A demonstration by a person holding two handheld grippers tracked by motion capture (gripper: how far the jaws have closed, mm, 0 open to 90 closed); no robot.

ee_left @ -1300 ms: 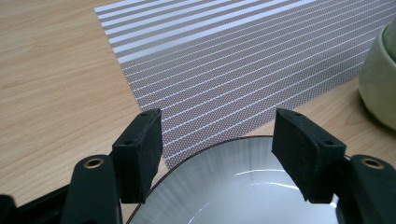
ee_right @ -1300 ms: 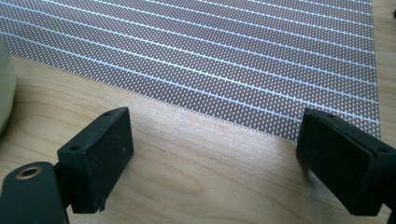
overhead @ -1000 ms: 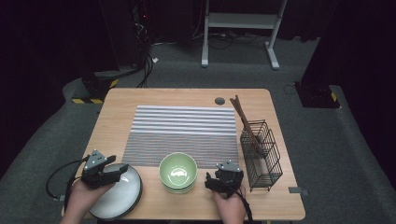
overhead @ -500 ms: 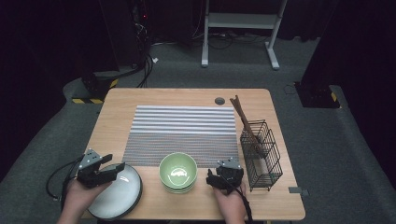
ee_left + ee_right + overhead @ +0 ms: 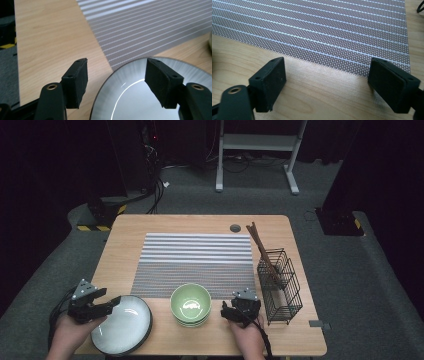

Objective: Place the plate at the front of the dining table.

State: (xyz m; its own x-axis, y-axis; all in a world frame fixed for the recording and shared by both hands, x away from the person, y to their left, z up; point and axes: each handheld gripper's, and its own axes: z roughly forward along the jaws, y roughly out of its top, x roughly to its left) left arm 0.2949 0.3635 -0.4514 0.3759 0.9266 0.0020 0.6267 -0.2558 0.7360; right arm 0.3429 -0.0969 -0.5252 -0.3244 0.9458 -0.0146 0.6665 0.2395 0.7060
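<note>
Grey round plate [image 5: 121, 324] lies flat, no long axis; left claw [image 5: 116, 82] released astride its rim

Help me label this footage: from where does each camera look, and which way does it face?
High view: above the person's side, facing forward and down on the table; both hands and grippers show.
Left gripper view: rides the left gripper, facing the plate and mat; its fingers show.
Right gripper view: rides the right gripper, facing the mat; its fingers show.
All three share the mat.
</note>
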